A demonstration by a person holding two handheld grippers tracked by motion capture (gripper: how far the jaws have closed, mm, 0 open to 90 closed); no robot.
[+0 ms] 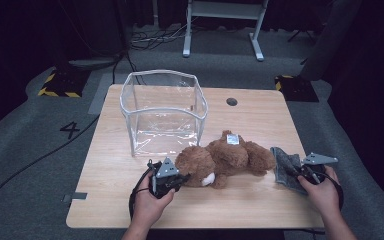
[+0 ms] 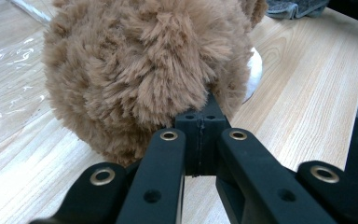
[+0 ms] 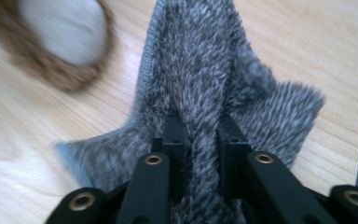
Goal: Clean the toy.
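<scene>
Farthest left on the table (image 1: pixel 110 200), a clear soft-sided bin (image 1: pixel 162 112) standing open, thin walls likely floppy. Next, left gripper (image 2: pixel 200 119) with fingers clenched tight on a tuft of the brown teddy bear (image 1: pixel 225 160), lying on its side mid-table just in front of the bin. Plush, light, squashy; fur alone may slip or stretch, so better pinched deeper at a limb or ear. Farthest right, right gripper (image 3: pixel 198 128) with fingers closing around a raised fold of grey cloth (image 3: pixel 205 84) beside the bear's feet. Limp, fuzzy, light; best gathered at that ridge, likely to droop once lifted.
</scene>
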